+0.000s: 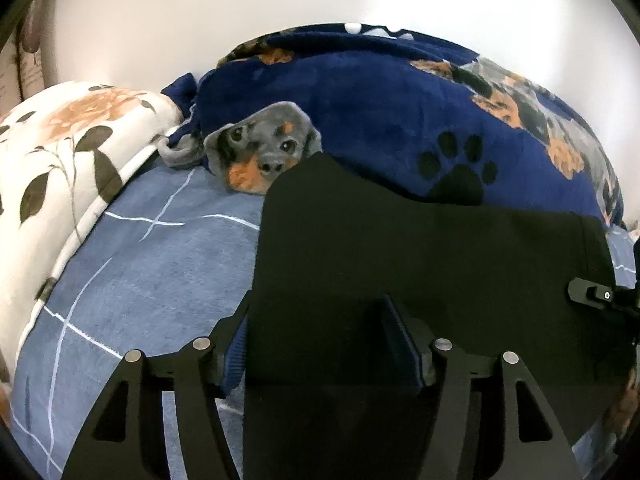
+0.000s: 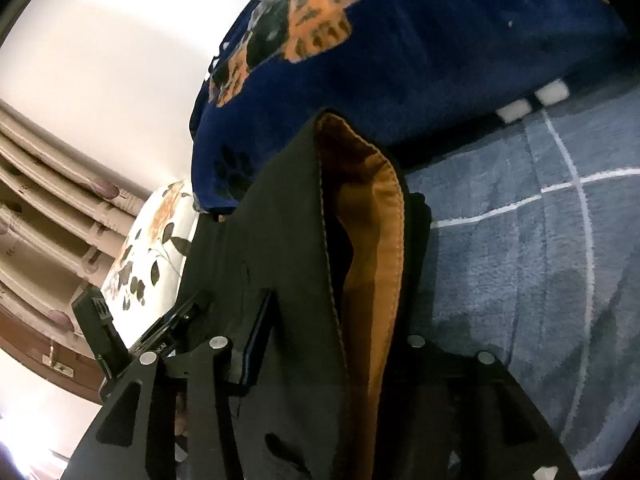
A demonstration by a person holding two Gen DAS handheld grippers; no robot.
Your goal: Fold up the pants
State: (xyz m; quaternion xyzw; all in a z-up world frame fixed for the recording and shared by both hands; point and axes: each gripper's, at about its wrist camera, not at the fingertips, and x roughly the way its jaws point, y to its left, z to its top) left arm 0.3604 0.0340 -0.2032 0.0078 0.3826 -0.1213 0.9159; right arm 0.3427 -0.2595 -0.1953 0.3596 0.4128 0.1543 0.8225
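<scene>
**Black pants laid on bed, fold under way**

Blue checked bedsheet and a navy dog-print blanket frame the left wrist view, where the black pants lie flat on the bed. Left tool straddles the near edge, jaws parted, released.

Right wrist view: the pants' waistband gapes, showing tan lining. Right tool has cloth between its jaws; whether it pinches cannot be told. At least one fold seems made; more likely remain.
</scene>
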